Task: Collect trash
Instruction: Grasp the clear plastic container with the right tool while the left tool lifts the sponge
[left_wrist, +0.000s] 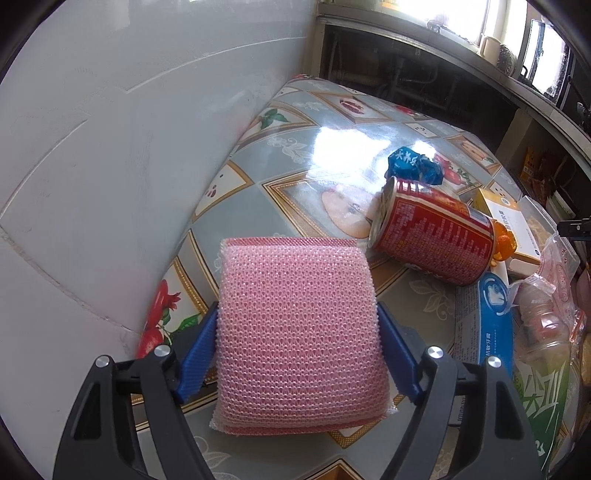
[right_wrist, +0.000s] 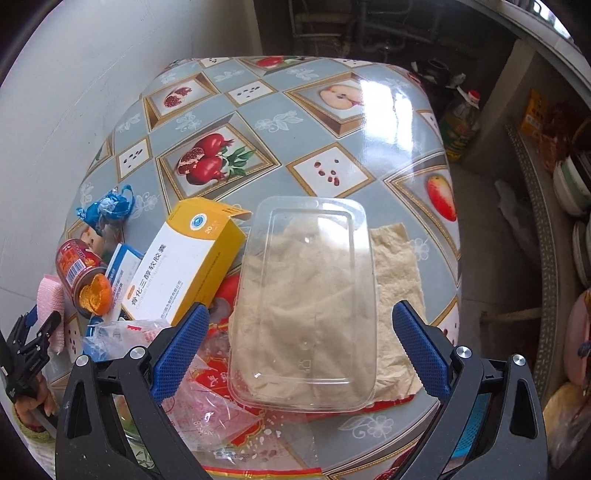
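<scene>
A pink mesh sponge (left_wrist: 297, 332) is clamped between the blue pads of the left gripper (left_wrist: 297, 350), both pads pressed against its sides. Beyond and to the right of these jaws, a red can (left_wrist: 432, 236) is seen lying on its side on the fruit-patterned tablecloth (left_wrist: 258, 147), with a crumpled blue wrapper (left_wrist: 413, 164) just past it. The right gripper (right_wrist: 301, 336) is held with its jaws wide apart, nothing being gripped. Between them, a clear plastic tray (right_wrist: 306, 295) is seen resting on a beige cloth (right_wrist: 395, 266). To the left of these jaws, a yellow and white box (right_wrist: 188, 258) is seen.
</scene>
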